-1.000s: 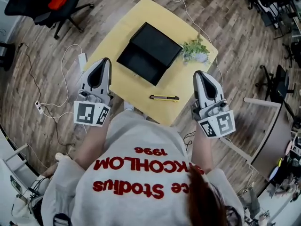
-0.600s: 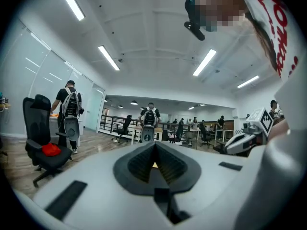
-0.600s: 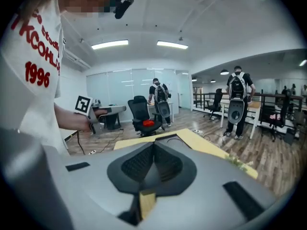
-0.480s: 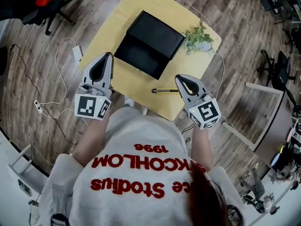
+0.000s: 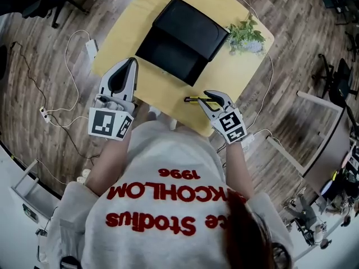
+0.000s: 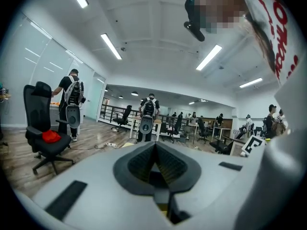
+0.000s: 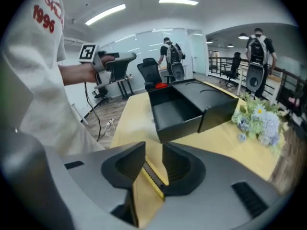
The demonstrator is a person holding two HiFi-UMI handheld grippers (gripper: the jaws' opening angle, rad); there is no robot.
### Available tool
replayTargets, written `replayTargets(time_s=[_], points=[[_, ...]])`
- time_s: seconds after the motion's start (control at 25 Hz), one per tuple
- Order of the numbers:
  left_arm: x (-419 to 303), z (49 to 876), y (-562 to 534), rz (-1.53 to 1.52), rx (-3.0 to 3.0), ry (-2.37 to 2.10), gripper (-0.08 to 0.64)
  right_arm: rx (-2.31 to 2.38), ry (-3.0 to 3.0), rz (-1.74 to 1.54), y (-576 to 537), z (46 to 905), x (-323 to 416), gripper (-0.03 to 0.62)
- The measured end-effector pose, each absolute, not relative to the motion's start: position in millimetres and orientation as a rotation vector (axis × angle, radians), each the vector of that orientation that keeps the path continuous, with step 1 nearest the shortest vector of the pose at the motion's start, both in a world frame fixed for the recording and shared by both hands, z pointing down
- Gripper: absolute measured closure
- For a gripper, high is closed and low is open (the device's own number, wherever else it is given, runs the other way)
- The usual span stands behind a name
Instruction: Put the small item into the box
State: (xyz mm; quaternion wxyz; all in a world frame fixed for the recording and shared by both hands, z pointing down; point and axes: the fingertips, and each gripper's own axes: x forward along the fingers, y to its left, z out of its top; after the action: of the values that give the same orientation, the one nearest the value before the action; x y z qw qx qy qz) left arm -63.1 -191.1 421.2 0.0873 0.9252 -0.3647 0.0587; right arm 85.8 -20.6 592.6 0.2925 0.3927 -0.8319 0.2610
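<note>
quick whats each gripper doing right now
Left gripper: shut, empty.
Right gripper: jaws opening around the knife, not gripping it yet.

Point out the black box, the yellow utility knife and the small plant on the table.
black box (image 5: 167, 55), head view, on its open compartment floor.
yellow utility knife (image 5: 192, 100), head view, on its visible left end.
small plant (image 5: 245, 33), head view, on its green leaves.

Black box (image 5: 180, 40), yellow table (image 5: 235, 66), yellow-black cutter (image 5: 193, 99)
</note>
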Motion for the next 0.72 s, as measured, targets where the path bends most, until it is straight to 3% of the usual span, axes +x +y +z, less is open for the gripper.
replayTargets(time_s=[0.52,0.72], points=[[-80,433,-176,0.227,2.702,-1.163,0.554,0.583,-2.082,0.391,11,655,57,0.403],[-89,434,-173,0.234,2.691,-1.193,0.554,0.535,-2.081,0.403,11,658,54,0.424]])
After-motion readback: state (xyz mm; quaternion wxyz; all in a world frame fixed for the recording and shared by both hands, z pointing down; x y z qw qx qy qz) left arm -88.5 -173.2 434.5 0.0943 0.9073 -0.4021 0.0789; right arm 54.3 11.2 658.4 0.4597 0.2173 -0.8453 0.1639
